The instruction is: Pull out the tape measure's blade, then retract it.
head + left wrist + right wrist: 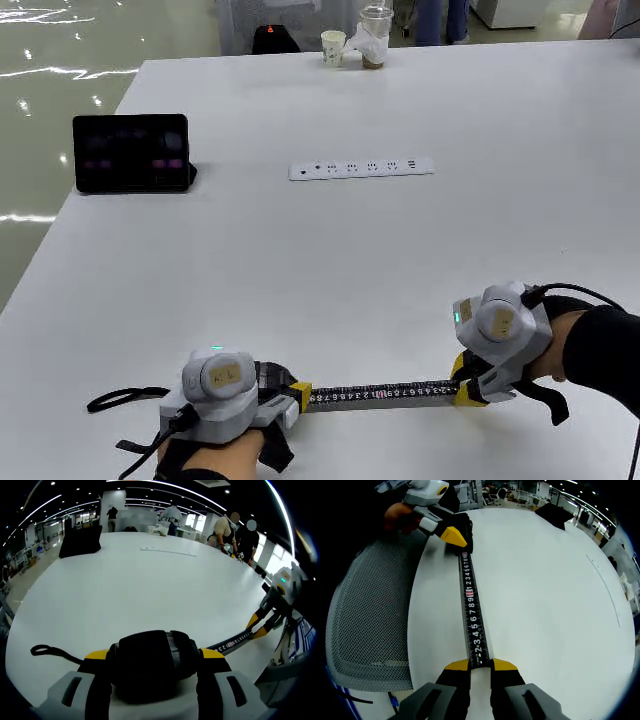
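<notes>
One table (pixel 400 260) bears one tape measure (pixel 380 392) along its near edge, one dark tablet (pixel 130 152) at the far left and one power strip (pixel 362 168) past the middle. Two cups stand at the far edge: a paper cup (pixel 333 46) and a clear cup (pixel 376 35). There are two grippers, the left gripper (pixel 293 396) and the right gripper (pixel 466 386).

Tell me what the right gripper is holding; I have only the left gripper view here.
Observer: The right gripper is shut on the blade at its tip; the lowest numbers start right at the jaws.
Operator: Report how the blade lies.
Observer: It runs straight, with no kink, along the table near its front edge, from the case in the left gripper.
</notes>
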